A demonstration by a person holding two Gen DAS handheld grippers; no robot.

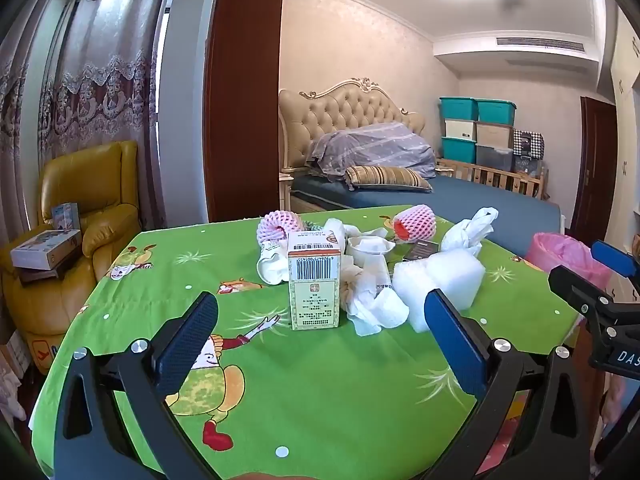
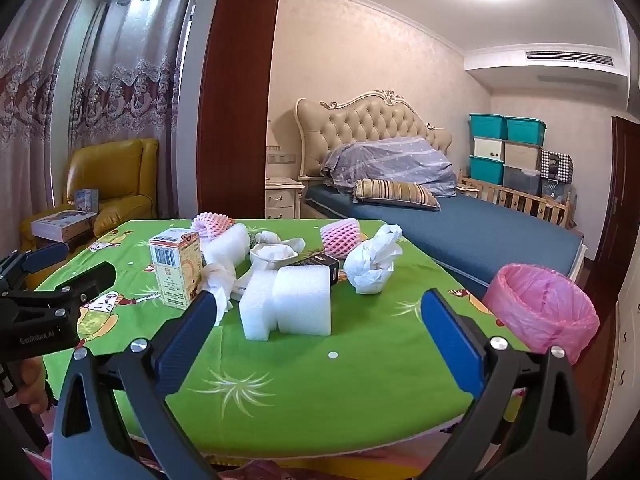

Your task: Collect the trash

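Observation:
Trash lies in a pile on the green cartoon tablecloth (image 1: 320, 380): an upright cardboard box with a barcode (image 1: 314, 280) (image 2: 176, 268), white foam blocks (image 1: 438, 280) (image 2: 288, 304), crumpled tissue (image 1: 372, 304), a crumpled white plastic bag (image 1: 470, 228) (image 2: 372, 264), two pink foam fruit nets (image 1: 414, 222) (image 1: 278, 226), a white paper bowl (image 2: 274, 254) and a small black box (image 1: 420, 250). My left gripper (image 1: 320, 316) is open and empty, just short of the box. My right gripper (image 2: 316, 312) is open and empty, just short of the foam blocks.
A bin lined with a pink bag (image 2: 544, 308) (image 1: 564, 256) stands off the table's right edge. A bed (image 2: 460, 224) lies behind the table. A yellow armchair (image 1: 80, 216) with boxes on it stands at the left. A brown door frame (image 1: 240, 92) rises behind.

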